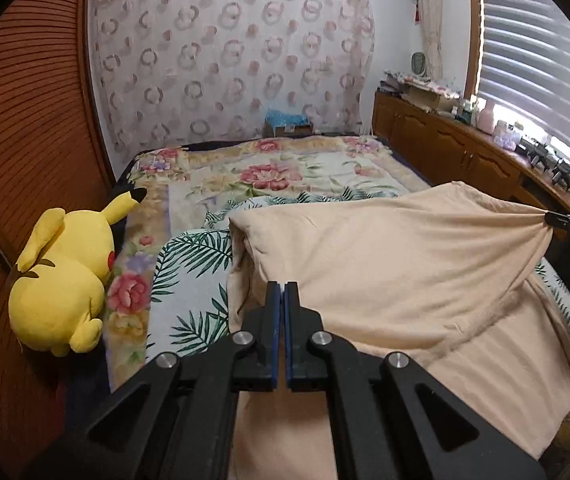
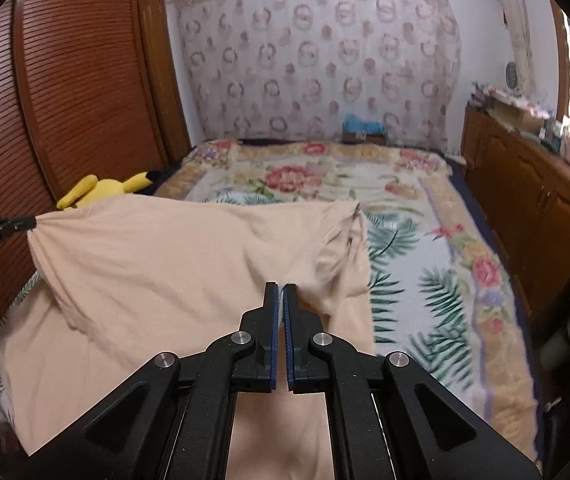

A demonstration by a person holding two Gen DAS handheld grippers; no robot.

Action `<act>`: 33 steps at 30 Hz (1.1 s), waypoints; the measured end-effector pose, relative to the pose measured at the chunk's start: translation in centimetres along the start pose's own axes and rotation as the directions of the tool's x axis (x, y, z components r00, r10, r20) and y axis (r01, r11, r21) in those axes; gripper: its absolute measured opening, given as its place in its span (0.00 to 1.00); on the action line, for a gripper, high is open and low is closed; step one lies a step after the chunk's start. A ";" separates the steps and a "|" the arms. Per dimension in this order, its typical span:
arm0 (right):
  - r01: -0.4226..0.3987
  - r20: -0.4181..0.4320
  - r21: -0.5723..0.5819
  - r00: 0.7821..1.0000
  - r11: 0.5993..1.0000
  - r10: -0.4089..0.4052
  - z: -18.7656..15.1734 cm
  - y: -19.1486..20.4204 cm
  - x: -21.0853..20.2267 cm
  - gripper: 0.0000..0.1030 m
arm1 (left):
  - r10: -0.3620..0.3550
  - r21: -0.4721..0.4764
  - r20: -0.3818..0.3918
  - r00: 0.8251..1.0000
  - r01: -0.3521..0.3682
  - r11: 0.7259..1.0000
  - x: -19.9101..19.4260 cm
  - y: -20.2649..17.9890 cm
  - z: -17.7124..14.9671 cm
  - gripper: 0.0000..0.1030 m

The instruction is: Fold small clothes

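A peach-coloured garment [image 1: 385, 248] hangs stretched between my two grippers above the bed, and its lower part drapes onto the leaf-print sheet. My left gripper [image 1: 283, 286] is shut on one corner of the cloth; the right wrist view shows that gripper [image 2: 31, 223] pinching a bunched corner at the left edge. My right gripper [image 2: 282, 286] is shut on the garment [image 2: 185, 248] at the other side, and it appears at the far right of the left wrist view [image 1: 549, 219], gripping a gathered corner. A sleeve [image 2: 345, 248] hangs crumpled just past the right jaws.
A yellow plush toy [image 1: 61, 280] lies at the bed's left edge beside a louvred wooden wardrobe [image 1: 25, 120]. A floral blanket [image 1: 277, 168] covers the far part of the bed. A wooden cabinet [image 1: 465, 148] with clutter on top runs along the right, under window blinds. A blue box [image 1: 287, 122] sits at the far end.
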State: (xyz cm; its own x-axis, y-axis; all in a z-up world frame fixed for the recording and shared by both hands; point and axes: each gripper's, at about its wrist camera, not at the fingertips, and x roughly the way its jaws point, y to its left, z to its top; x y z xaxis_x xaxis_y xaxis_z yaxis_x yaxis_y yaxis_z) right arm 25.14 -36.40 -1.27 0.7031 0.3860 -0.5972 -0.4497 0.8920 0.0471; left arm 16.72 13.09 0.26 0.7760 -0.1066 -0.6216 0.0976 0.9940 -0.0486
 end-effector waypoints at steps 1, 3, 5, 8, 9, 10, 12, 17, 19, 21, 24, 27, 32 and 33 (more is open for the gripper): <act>-0.001 0.007 -0.005 1.000 1.000 0.002 -0.2 0.0 -1.1 0.00 | -0.001 -0.003 0.006 1.000 0.001 1.000 -0.5 0.0 -0.3 0.00; -0.010 0.013 -0.016 1.000 1.000 0.010 -0.5 0.2 -2.6 0.00 | -0.013 -0.011 0.021 1.000 0.013 1.000 -1.9 0.2 -1.1 0.00; -0.014 0.014 -0.029 1.000 0.999 0.015 -1.3 0.7 -4.3 0.00 | -0.024 -0.022 0.038 0.999 0.025 0.999 -3.4 0.3 -2.1 0.00; -0.027 0.007 -0.042 1.000 0.999 0.027 -2.9 1.5 -6.4 0.00 | -0.034 -0.035 0.062 0.997 0.036 0.999 -5.8 0.2 -4.2 0.00; -0.031 0.005 -0.043 0.999 0.999 0.031 -3.4 1.6 -7.1 0.00 | -0.035 -0.039 0.068 0.997 0.038 0.998 -6.6 0.2 -5.1 0.00; -0.038 0.003 -0.043 0.999 0.998 0.039 -4.1 1.9 -8.0 0.00 | -0.035 -0.043 0.070 0.997 0.038 0.998 -7.0 0.2 -5.5 0.00; -0.044 0.000 -0.049 0.999 0.998 0.044 -5.1 2.4 -9.5 0.00 | -0.040 -0.049 0.067 0.997 0.044 0.998 -8.2 0.2 -6.9 0.00; -0.050 -0.006 -0.065 0.999 0.997 0.049 -6.9 3.6 -12.8 0.00 | -0.053 -0.056 0.066 0.996 0.057 0.997 -10.8 -0.4 -9.1 0.00; -0.044 -0.009 -0.071 0.999 0.996 0.044 -7.5 4.0 -13.8 0.00 | -0.044 -0.046 0.071 0.997 0.047 0.998 -12.1 -0.9 -9.7 0.00; -0.046 0.001 -0.068 0.999 0.997 0.046 -7.8 4.1 -14.9 0.00 | -0.038 -0.045 0.078 0.996 0.041 0.998 -13.1 -1.1 -10.0 0.00; -0.055 0.005 -0.068 0.998 0.996 0.055 -8.6 4.6 -15.9 0.00 | -0.012 -0.045 0.064 0.998 0.015 0.999 -13.6 -1.2 -11.0 0.00; -0.055 -0.023 -0.065 0.998 0.996 0.053 -10.1 4.9 -15.4 0.00 | -0.006 -0.059 0.026 1.000 0.007 0.998 -12.5 -1.3 -12.1 0.00; -0.055 -0.111 -0.024 0.992 0.998 0.052 -13.0 4.2 -12.4 0.00 | -0.007 -0.074 -0.028 1.000 0.004 0.997 -10.7 -1.8 -13.9 0.00; -0.039 -0.118 -0.025 0.992 0.999 0.036 -13.3 4.1 -12.0 0.00 | -0.002 -0.076 -0.033 0.999 0.000 0.997 -10.5 -2.0 -14.1 0.00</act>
State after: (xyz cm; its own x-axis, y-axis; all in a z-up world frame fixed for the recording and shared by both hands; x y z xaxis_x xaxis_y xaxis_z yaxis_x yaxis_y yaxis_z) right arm 7.55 -40.55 -4.54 0.6167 0.3871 -0.6855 -0.4901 0.8702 0.0505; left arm -0.43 12.50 -4.11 0.7546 -0.1079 -0.6473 0.0496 0.9929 -0.1077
